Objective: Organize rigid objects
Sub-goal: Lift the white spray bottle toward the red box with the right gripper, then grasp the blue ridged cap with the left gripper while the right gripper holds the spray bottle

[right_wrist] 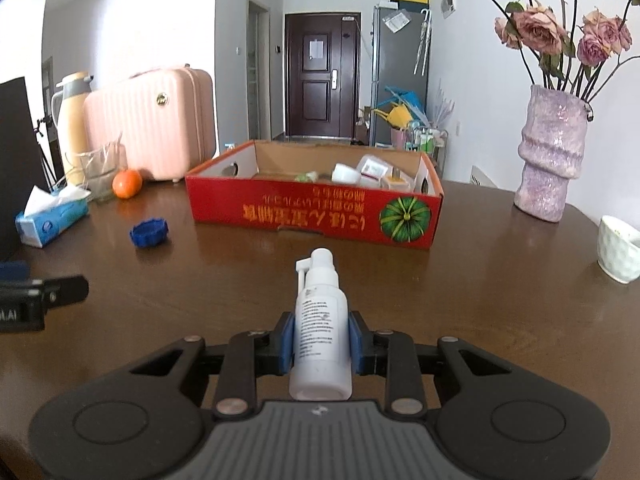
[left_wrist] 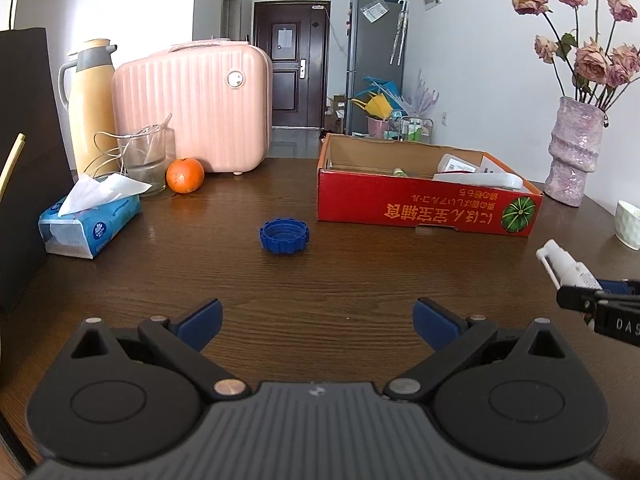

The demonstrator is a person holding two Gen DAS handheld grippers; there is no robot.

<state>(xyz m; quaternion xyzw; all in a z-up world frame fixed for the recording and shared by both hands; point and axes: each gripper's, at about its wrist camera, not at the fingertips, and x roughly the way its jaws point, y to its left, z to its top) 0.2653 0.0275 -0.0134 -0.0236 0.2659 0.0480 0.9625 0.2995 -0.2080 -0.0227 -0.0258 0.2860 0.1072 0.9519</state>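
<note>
My right gripper [right_wrist: 320,338] is shut on a white spray bottle [right_wrist: 320,320], nozzle pointing forward, above the brown table. The bottle also shows in the left wrist view [left_wrist: 568,268] at the far right. A red cardboard box [right_wrist: 320,212] with several white items inside stands straight ahead of the right gripper; it also shows in the left wrist view [left_wrist: 424,206]. My left gripper [left_wrist: 318,320] is open and empty. A blue ridged bottle cap [left_wrist: 285,236] lies open side up on the table ahead of it; it also shows in the right wrist view [right_wrist: 149,233].
At the left stand a tissue pack [left_wrist: 88,226], an orange [left_wrist: 185,175], a glass [left_wrist: 146,160], a yellow thermos [left_wrist: 90,104] and a pink case [left_wrist: 192,108]. A pink vase of dried roses [right_wrist: 550,156] and a white cup [right_wrist: 619,248] stand at the right.
</note>
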